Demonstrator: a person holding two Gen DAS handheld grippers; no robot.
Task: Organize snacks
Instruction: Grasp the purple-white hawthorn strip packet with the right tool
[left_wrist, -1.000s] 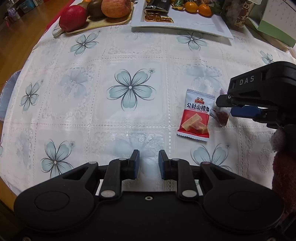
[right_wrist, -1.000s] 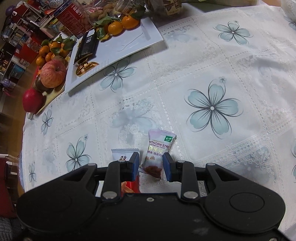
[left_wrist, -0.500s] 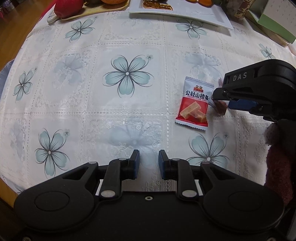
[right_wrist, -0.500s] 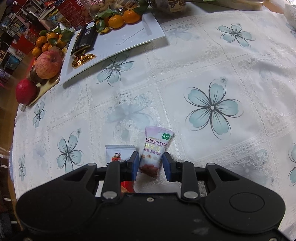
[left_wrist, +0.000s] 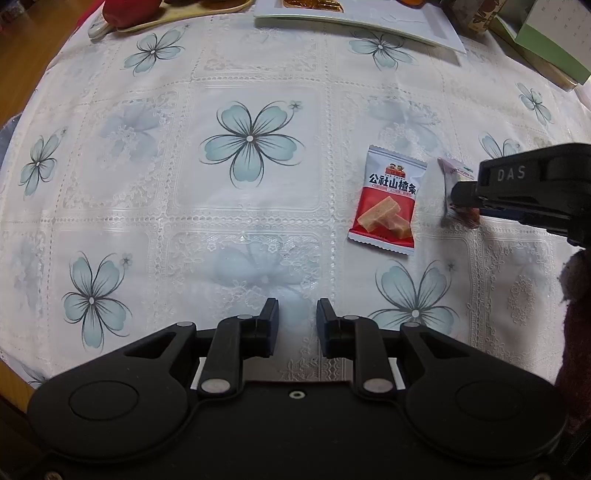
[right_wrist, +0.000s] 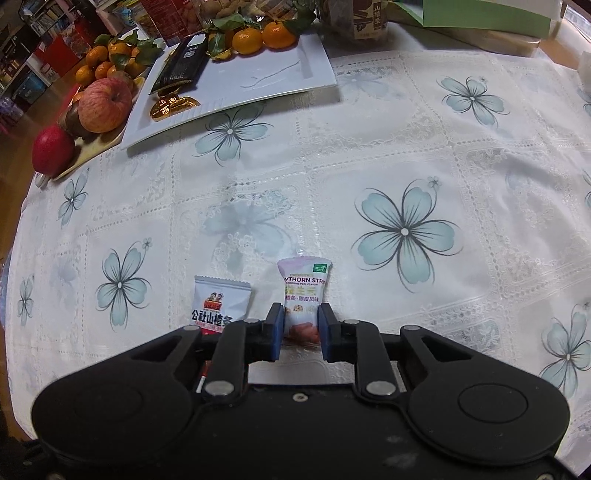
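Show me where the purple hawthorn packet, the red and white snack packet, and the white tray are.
purple hawthorn packet (right_wrist: 304, 286): right wrist view, printed front above the fingers.
red and white snack packet (left_wrist: 387, 205): left wrist view, middle of its face.
white tray (right_wrist: 280, 74): right wrist view, bare surface.

The left wrist camera sits behind its own fingers (left_wrist: 271, 328), looking down and forward across the worktop (left_wrist: 147, 184) from close above. The right wrist camera does likewise behind its fingers (right_wrist: 327, 332) — facing the white tray (right_wrist: 288, 74) far ahead. Both views share the red-and-white snack packet (left_wrist: 388, 206) (right_wrist: 218, 306) — ahead-right of the left fingers, just left of the right ones.
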